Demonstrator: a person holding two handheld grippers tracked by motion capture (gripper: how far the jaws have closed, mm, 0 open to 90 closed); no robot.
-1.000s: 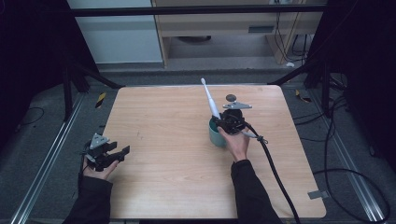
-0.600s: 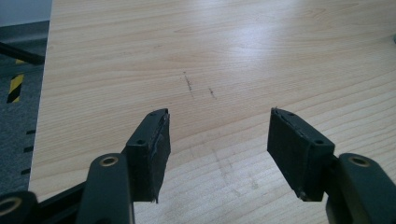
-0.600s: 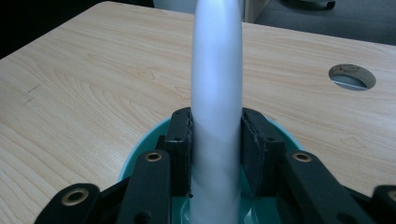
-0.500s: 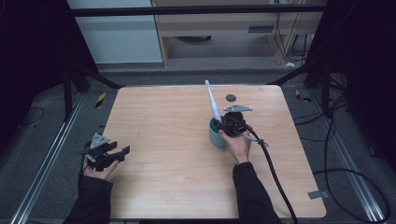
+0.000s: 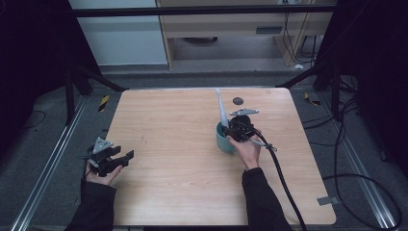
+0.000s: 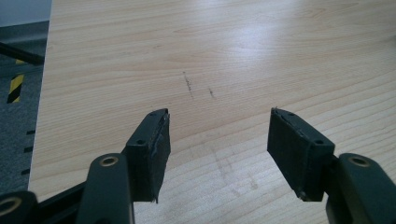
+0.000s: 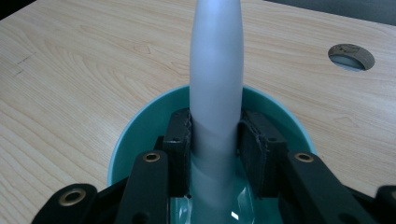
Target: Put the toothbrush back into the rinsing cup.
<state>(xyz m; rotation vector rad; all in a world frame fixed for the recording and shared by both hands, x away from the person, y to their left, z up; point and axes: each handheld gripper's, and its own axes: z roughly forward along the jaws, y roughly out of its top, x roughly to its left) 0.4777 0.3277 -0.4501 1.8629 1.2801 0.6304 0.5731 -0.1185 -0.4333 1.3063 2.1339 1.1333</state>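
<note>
My right claw [image 7: 215, 140] is over the blue-green cup [image 7: 140, 130], and its two black jaws reach down inside it. They are pinching a long grey-white toothbrush handle [image 7: 215, 70] from both sides, with the pads pressed flat on it. The handle stands up out of the cup and leans a little toward the far side of the bench [image 5: 168, 192]. From the high view I see the cup [image 5: 221, 142] a bit right of the middle of the bench, with my right claw [image 5: 238, 129] right on top of it and the handle [image 5: 222, 108] sticking out past it. A thick black cable [image 5: 284, 183] runs back from that claw along my sleeve. A small round hole [image 5: 237, 100] sits in the bench just behind the cup. My left claw [image 5: 113, 159] is way over at the left edge of the bench, well apart from the cup. Its jaws are spread wide with nothing between them. In the left gripper view I see the bare wood of the bench [image 6: 224, 56] past its pads [image 6: 156, 149], with a few small dark marks on it.
</note>
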